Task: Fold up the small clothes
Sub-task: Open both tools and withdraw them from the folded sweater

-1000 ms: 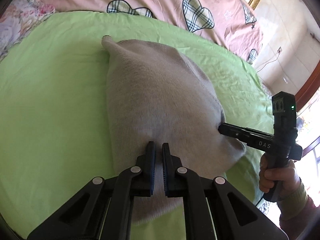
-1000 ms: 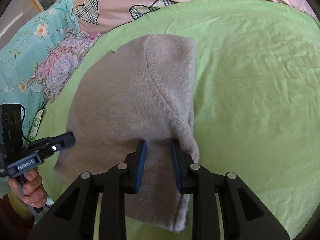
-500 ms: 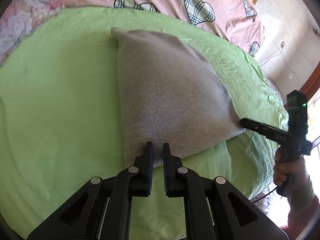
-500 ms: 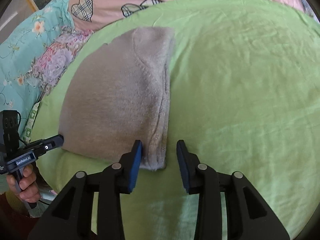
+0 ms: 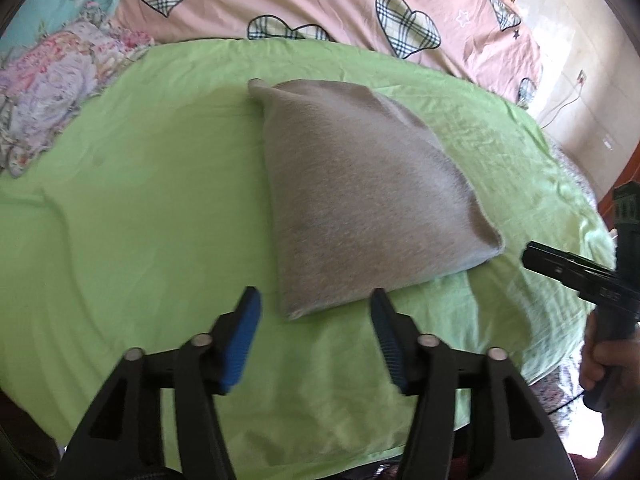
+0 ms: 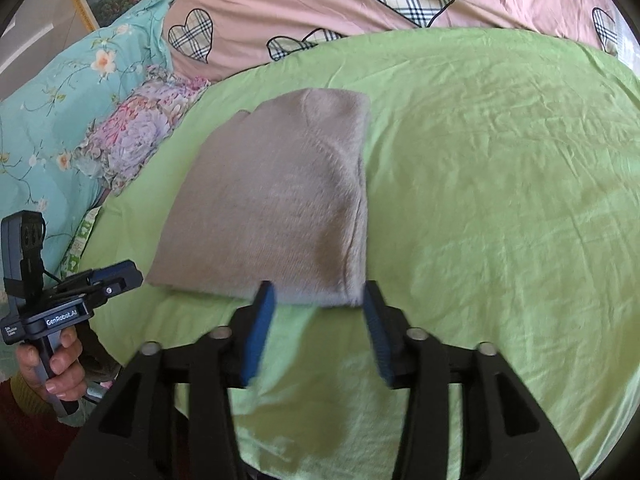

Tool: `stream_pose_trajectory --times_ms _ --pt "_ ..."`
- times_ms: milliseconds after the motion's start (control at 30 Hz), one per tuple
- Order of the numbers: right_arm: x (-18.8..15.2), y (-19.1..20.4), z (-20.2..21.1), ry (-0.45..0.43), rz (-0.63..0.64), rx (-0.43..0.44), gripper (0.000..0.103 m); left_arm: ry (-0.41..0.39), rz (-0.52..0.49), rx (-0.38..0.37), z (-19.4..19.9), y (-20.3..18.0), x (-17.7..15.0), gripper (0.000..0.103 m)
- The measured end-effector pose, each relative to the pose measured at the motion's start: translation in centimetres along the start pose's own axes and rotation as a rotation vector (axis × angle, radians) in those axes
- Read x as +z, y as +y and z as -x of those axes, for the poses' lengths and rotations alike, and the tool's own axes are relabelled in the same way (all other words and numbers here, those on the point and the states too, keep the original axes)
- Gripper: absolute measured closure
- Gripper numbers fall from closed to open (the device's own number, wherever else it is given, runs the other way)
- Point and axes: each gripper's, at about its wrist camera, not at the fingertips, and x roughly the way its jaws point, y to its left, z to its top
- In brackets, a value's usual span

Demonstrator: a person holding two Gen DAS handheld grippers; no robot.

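A folded grey-beige knit garment [image 5: 360, 200] lies flat on the green sheet [image 5: 140, 208]; it also shows in the right wrist view [image 6: 276, 204]. My left gripper [image 5: 316, 312] is open and empty, just short of the garment's near left corner. My right gripper [image 6: 318, 304] is open and empty, with its jaws either side of the garment's near right corner without holding it. The right gripper shows at the right edge of the left wrist view [image 5: 576, 272], the left gripper at the left of the right wrist view [image 6: 104, 284].
A pink quilt with plaid hearts [image 5: 320, 0] lies behind the green sheet. Floral and teal bedding [image 6: 80, 120] lies to the left. The bed's near edge drops off just below both grippers. A wall with a socket [image 5: 580, 76] stands far right.
Both grippers have opened and let go of the garment's near edge. They have pulled back towards the bed's edge, and the garment now lies flat and folded.
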Motion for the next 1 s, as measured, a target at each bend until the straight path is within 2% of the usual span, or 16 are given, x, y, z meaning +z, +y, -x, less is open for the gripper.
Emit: stream_pose_trajectory --times_ms 200,433,733,1000 --pt "-1.7 1.5 0.6 0.008 0.031 0.006 0.027 -0.008 -0.039 0.051 0.9 -0.2 -1.1 0.027" --pt "-2.7 3.2 1.1 0.008 0.085 -0.011 0.019 -0.026 -0.058 0.099 2.1 0.0 -2.4 0.022" --pt "-3.3 4.6 1.2 0.006 0.138 -0.024 0.016 -0.013 -0.024 0.124 2.4 0.8 -2.9 0.022" --pt "-2.7 4.4 0.3 0.015 0.137 -0.016 0.015 -0.013 -0.022 0.127 1.9 0.6 -2.1 0.021"
